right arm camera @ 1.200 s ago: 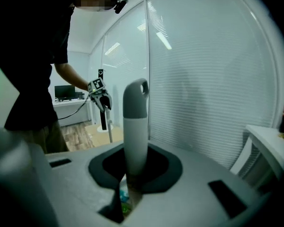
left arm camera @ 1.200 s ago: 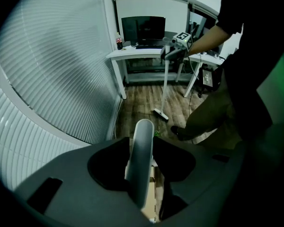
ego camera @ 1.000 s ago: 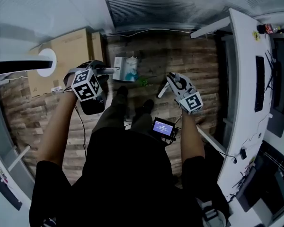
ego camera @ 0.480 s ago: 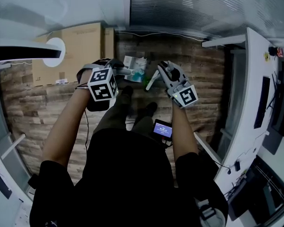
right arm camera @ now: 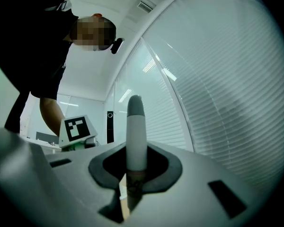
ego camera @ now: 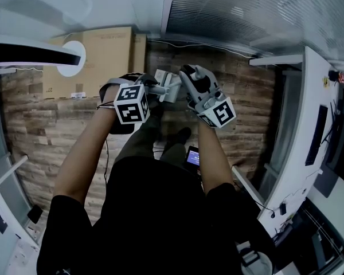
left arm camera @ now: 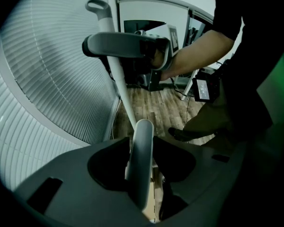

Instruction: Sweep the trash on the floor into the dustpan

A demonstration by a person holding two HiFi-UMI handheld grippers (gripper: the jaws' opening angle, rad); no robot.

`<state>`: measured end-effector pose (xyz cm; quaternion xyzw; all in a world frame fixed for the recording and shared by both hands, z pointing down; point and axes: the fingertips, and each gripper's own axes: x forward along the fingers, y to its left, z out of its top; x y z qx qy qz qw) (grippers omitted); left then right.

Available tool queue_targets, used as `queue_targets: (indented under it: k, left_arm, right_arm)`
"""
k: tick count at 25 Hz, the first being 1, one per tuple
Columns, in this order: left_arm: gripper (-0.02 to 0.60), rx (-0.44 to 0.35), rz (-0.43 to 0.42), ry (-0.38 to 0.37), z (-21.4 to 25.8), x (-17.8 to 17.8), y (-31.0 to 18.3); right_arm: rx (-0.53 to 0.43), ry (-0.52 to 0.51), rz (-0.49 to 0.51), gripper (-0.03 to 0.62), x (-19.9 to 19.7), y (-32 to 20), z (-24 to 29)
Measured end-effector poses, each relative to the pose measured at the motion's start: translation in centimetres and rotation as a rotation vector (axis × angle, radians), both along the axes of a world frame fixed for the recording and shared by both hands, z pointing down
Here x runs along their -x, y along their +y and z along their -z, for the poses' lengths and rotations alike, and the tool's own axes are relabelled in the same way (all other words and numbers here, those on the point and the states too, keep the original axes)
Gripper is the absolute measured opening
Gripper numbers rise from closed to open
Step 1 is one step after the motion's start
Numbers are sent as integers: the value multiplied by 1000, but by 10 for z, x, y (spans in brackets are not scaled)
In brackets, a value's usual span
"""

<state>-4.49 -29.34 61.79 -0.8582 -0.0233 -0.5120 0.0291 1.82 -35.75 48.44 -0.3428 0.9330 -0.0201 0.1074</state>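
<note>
Evidently both tools are in hand and held up in front of the person's chest. The left gripper (left arm camera: 141,174) has its jaws closed on a pale rounded plastic handle (left arm camera: 143,141), which stands upright between them. The right gripper (right arm camera: 132,183) has its jaws clamped on a white stick with a grey tip (right arm camera: 135,131), pointing away and slightly upward. In the head view the two grippers come close together above the brown wood-plank floor (ego camera: 51,130), with white plastic parts (ego camera: 167,88) showing between them. Which shaft belongs to the dustpan I cannot tell, and the pan's tray and the trash are hidden behind the grippers and the person's body. By my judgement both shafts are light, stiff and smooth, so they could twist or slide in the jaws if held loosely. A hold lower on each shaft should give better control. The pan, once loaded, would likely tip and spill if it swings, and light scraps would scatter under a fast stroke
</note>
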Motion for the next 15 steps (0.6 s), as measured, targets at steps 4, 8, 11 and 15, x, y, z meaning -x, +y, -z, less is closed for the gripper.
queue_targets:
  k: [4,8,11,15]
  left_arm:
    - [144,-2,-3,1,-1,-1,0]
    - [144,-7,-1,-2,-2,-2,-3]
    - [144,-7,-4,-5,-3,-6,-2]
    - [144,-7,-8,-10,-5,-9,-1]
  right_arm:
    - [-1,0,10,55,-2,5,8]
    - [-6,-4,-19,55,-20,13,19]
    - [-25,-27,-40,54,-35,22,38]
    - [-66,-95,-72,54,-58,29,81]
